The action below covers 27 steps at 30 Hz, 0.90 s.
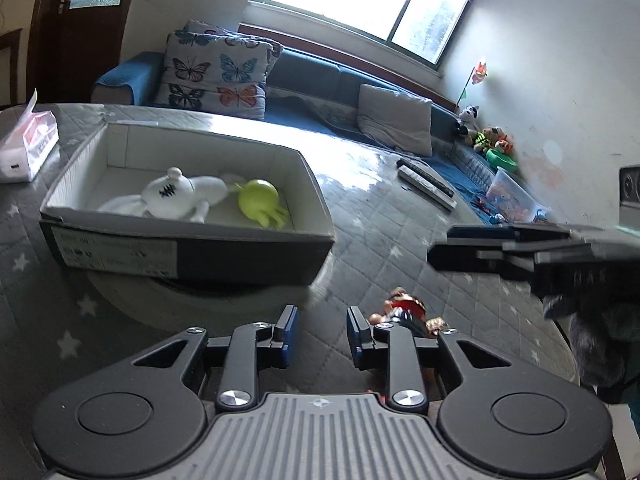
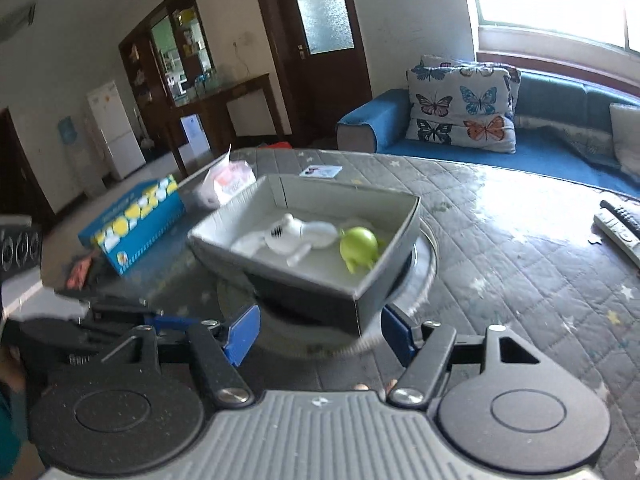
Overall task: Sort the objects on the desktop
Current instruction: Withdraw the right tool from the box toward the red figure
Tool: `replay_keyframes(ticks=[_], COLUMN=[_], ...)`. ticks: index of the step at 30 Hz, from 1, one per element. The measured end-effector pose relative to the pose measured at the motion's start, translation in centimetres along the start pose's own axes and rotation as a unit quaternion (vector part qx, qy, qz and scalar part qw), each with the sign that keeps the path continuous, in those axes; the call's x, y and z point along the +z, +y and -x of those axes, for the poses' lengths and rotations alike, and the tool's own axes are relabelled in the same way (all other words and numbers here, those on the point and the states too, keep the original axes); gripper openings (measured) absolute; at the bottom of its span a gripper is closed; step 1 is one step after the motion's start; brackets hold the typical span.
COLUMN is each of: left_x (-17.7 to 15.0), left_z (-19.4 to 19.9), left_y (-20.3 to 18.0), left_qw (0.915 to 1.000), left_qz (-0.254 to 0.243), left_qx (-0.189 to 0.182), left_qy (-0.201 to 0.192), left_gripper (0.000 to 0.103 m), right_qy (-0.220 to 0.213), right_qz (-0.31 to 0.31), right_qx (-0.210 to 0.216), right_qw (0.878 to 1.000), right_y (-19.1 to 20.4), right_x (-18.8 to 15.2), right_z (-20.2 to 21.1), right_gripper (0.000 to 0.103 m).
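Left wrist view: left gripper (image 1: pixel 318 330) fingers parted, empty; small toy figure (image 1: pixel 404 314) lies on the tabletop (image 1: pixel 400 248) just beside its right finger, near the cardboard box (image 1: pixel 256 258). It looks light and rigid; grip across the torso. Right wrist view: right gripper (image 2: pixel 318 334) wide open, empty, before the box (image 2: pixel 304 296), which holds a white plush (image 2: pixel 294 236) and a green toy (image 2: pixel 358 248).

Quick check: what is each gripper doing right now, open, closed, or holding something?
Left gripper: open, holding nothing; a small figure lies just past its right finger.
Right gripper: open, empty, facing the box.

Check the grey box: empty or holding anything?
Not empty: the grey box holds a white plush toy and a green toy.
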<state>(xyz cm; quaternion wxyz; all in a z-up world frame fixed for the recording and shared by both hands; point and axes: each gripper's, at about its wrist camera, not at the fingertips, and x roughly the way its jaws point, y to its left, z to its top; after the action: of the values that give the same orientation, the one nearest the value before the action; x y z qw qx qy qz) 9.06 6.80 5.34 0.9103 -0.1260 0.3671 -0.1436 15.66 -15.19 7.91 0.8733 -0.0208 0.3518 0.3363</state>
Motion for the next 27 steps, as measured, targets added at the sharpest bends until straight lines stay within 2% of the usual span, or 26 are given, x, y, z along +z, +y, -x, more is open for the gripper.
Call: replay_keyframes(ticks=[3,10,14,20,27], left_x=[-0.8,-2.6,-3.6,-4.5,-5.2], left_z=[-0.1,-0.3,-0.5,-0.9,-1.5], left_y=[-0.4,-0.6,-0.6,-0.6,-1.6], left_qw=[1.0000,0.9999,0.9998,0.9996,0.9995], left_qz=[-0.002,0.006,0.017,0.024,0.008], left_qx=[0.004,0.006,0.002,-0.007,-0.006], left_qy=[0.003,0.009,0.012,0.014,0.030], left_gripper=[0.029,0.030,0.031,0.031,0.031], right_qy=[-0.002,-0.014,-0.026,-0.038,-0.012], right_qz=[0.019,0.058,0.073,0.102,0.117], right_qx=[-0.005,-0.014,-0.024,-0.049,-0.018], right_qw=[1.000,0.998,0.997,0.993,0.993], right_y=[0.8,2.7,3.5,4.5,5.3], right_x=[-1.9,-5.9,-8.1,-10.6,-13.0], right_z=[0.6,1.5,1.8,1.6,-0.2], right_gripper=[0.082,0.088,0.103,0.103,0.103])
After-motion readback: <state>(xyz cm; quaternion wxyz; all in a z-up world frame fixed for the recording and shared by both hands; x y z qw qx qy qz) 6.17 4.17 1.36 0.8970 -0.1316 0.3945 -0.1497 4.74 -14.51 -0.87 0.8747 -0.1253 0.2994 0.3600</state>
